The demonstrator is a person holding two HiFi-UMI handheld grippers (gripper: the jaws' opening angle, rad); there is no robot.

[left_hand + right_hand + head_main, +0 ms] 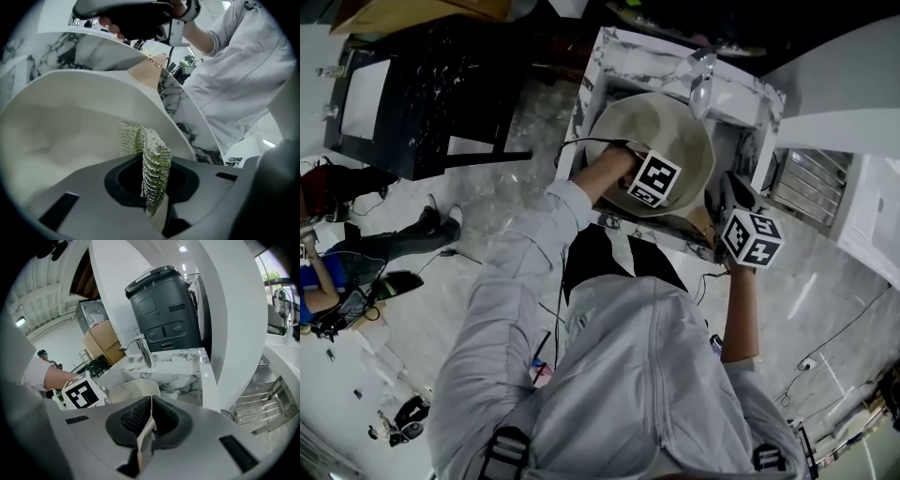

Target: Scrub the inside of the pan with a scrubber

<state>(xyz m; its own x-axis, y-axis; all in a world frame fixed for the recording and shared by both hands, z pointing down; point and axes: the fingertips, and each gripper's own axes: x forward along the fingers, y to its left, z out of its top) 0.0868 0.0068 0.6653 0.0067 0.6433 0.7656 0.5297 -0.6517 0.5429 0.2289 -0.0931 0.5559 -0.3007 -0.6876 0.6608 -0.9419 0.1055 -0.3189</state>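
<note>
A cream pan [649, 122] sits tilted in the marble sink [605, 56]. My left gripper [649, 180] reaches into the pan. In the left gripper view it [149, 187] is shut on a folded green-gold mesh scrubber [154, 157], which stands against the pan's pale inner wall [70, 126]. My right gripper [741, 223] is at the pan's near right edge. In the right gripper view its jaws [146, 427] are shut on a thin tan strip, the pan's handle [144, 430], with the pan's bowl [136, 390] just beyond.
A chrome faucet [701, 80] [140, 348] stands behind the sink. A black appliance [164, 305] sits on the counter behind it. A wire dish rack [811, 183] lies to the right. The floor at left holds dark furniture [422, 84] and cables.
</note>
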